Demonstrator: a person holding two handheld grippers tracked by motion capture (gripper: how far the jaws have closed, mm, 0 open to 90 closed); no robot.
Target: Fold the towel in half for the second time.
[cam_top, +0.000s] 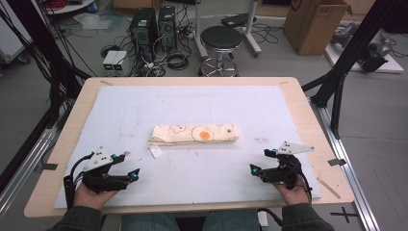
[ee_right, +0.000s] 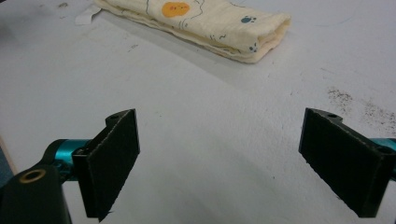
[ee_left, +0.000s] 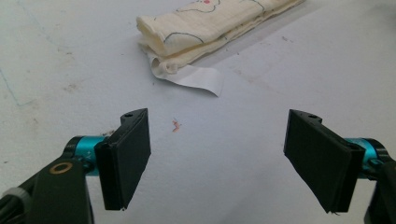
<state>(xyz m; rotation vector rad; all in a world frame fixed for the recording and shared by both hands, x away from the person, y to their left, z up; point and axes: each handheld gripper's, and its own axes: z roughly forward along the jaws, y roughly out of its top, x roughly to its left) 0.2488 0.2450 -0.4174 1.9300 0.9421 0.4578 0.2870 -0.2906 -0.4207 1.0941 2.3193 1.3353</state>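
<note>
A cream cloth [cam_top: 194, 134], folded into a long narrow strip, lies across the middle of the white mat [cam_top: 202, 101]. It carries an orange spot and dark outline drawings. A white label [cam_top: 156, 152] sticks out at its left end. My left gripper [cam_top: 131, 165] rests open near the front left of the mat, well short of the cloth [ee_left: 205, 28] and its label [ee_left: 196, 79]. At the front right my right gripper [cam_top: 260, 160] is open too, with the cloth [ee_right: 201, 25] lying ahead of it. Nothing sits between either pair of jaws.
The mat covers a wooden table [cam_top: 315, 144]. A wooden stick [cam_top: 328, 187] lies at the table's front right edge. Beyond the table stand a black stool [cam_top: 221, 43], computer towers [cam_top: 153, 29], a cardboard box [cam_top: 315, 21] and loose cables.
</note>
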